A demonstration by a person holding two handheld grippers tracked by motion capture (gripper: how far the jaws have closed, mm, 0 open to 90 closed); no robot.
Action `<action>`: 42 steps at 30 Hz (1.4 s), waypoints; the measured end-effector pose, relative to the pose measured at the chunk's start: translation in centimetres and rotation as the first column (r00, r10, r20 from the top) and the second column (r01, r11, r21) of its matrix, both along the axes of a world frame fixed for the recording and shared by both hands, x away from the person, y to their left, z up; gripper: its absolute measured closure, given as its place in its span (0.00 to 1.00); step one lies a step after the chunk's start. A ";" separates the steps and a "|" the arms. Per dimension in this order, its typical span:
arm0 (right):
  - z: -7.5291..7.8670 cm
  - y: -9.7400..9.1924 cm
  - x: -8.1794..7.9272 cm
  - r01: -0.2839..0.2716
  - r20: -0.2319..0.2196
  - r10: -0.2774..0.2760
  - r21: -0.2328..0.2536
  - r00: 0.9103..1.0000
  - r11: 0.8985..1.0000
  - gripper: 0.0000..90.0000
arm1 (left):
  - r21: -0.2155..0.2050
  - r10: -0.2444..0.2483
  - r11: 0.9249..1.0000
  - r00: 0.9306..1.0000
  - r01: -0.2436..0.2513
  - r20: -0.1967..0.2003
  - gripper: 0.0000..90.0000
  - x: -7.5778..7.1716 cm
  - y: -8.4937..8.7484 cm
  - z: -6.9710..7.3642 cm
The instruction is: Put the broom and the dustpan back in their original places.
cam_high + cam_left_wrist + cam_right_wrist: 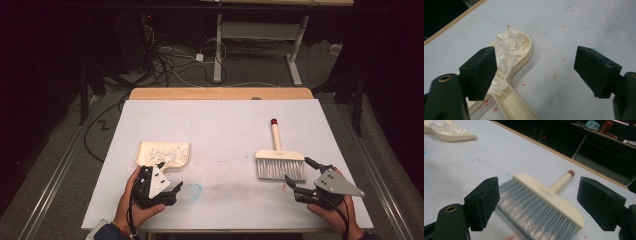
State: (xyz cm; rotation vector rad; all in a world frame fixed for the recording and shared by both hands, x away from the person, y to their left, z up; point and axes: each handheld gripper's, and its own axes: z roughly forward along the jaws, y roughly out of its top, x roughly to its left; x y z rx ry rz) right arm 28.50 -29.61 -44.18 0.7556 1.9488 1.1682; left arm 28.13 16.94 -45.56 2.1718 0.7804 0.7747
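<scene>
A cream dustpan (163, 152) full of white paper scraps (167, 154) lies on the left of the white table. My left gripper (171, 176) sits just in front of it, open. In the left gripper view the dustpan (525, 53) runs its handle down between the jaws of my left gripper (536, 72), close to the left one. A hand brush (279, 156) with grey bristles and a red-tipped handle lies at the right. My right gripper (299, 170) stands open at its bristle edge. In the right gripper view the brush (554, 202) lies between and beyond the jaws of my right gripper (541, 195).
The white table top (225, 120) has a wooden strip along its far edge and a blue smudge (194, 190) near the front middle. Cables and the legs of another table (218, 50) are on the floor beyond. The right gripper view shows the dustpan (451, 136) far off.
</scene>
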 end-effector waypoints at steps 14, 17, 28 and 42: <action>-1.0 -0.1 -0.5 -0.021 -0.029 0.020 -0.027 0.999 0.999 0.21 | 0.029 -0.027 0.999 1.000 0.026 0.006 0.19 -0.4 -0.6 -0.2; -0.9 0.1 -0.4 -0.022 -0.026 0.021 -0.030 0.999 0.999 0.21 | 0.035 -0.029 0.999 1.000 0.029 -0.001 0.19 -0.6 -0.6 -0.4; -0.8 0.4 -0.3 -0.029 -0.023 0.029 -0.020 0.999 0.999 0.21 | 0.034 -0.024 0.999 1.000 0.024 0.000 0.19 -0.5 -0.4 -0.4; -0.2 -0.2 -0.1 0.005 0.004 -0.005 -0.006 1.000 1.000 0.21 | 0.040 -0.026 0.999 1.000 0.026 0.006 0.19 -0.4 -0.6 -0.4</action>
